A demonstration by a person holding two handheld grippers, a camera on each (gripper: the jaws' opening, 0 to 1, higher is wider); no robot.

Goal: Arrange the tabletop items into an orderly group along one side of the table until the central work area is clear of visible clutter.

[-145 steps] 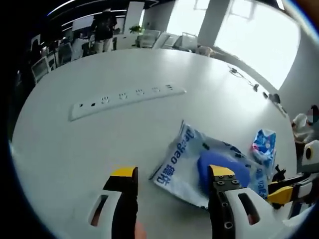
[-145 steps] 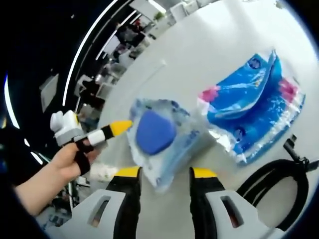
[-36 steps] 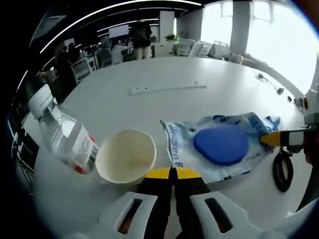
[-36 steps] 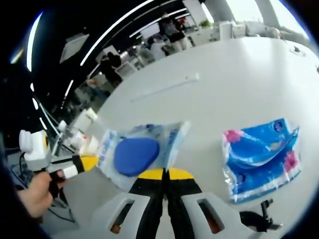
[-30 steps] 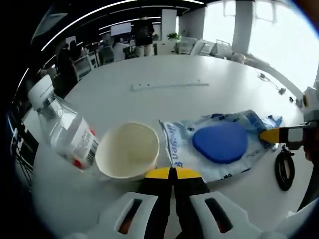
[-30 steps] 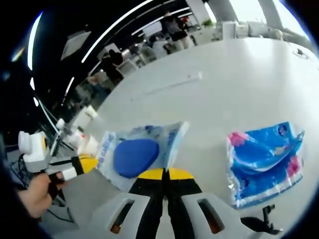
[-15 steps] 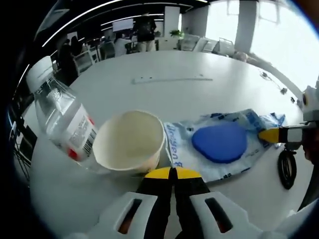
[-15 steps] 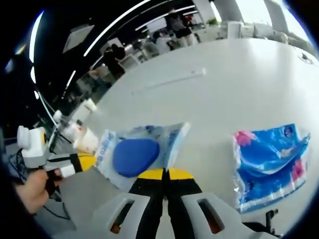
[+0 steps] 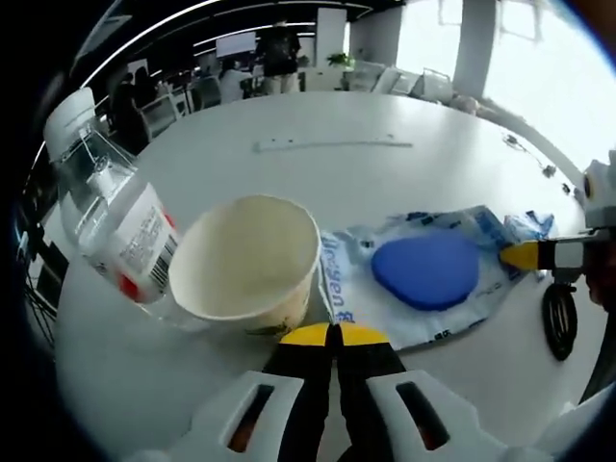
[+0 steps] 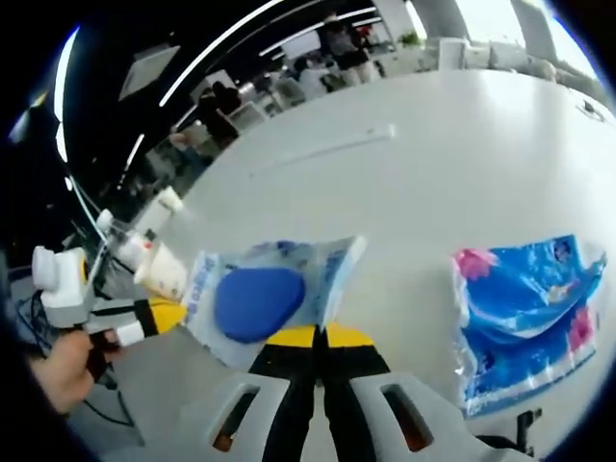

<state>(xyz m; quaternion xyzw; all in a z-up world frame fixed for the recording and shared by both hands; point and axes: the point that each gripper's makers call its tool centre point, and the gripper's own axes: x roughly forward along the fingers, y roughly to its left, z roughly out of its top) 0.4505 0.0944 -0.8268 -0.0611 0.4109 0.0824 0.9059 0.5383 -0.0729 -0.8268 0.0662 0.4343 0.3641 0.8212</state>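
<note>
Now the two hand-held grippers are carrying a clear plastic bag (image 9: 433, 284) with a blue pad (image 9: 426, 272) inside toward the group of items at one side of the white table (image 9: 318, 183). The left hand-held gripper (image 9: 328, 335) is clamped together on the bag's near edge, and the right hand-held gripper (image 10: 319, 336) is pinched shut on the opposite edge, so the bag is hanging stretched between them. Compared with a second ago, the paper cup (image 9: 245, 258) and the plastic bottle (image 9: 111, 221) are looming larger and closer in the left gripper view, and the bag's end is now sitting just beside the cup, possibly touching it, though the fisheye makes that hard to judge. That suggests the bag is nearly at its place in the group, with only the lowering and release left for this item.

The bag is looking crinkled and glossy, with blue print on its end panel; it is flat and limp, so it should settle easily. In the right gripper view, a blue tissue pack (image 10: 525, 313) is lying well apart from the group, nearer the middle of the table, so it probably needs moving next. A black cable (image 9: 558, 318) is resting near the table edge.
</note>
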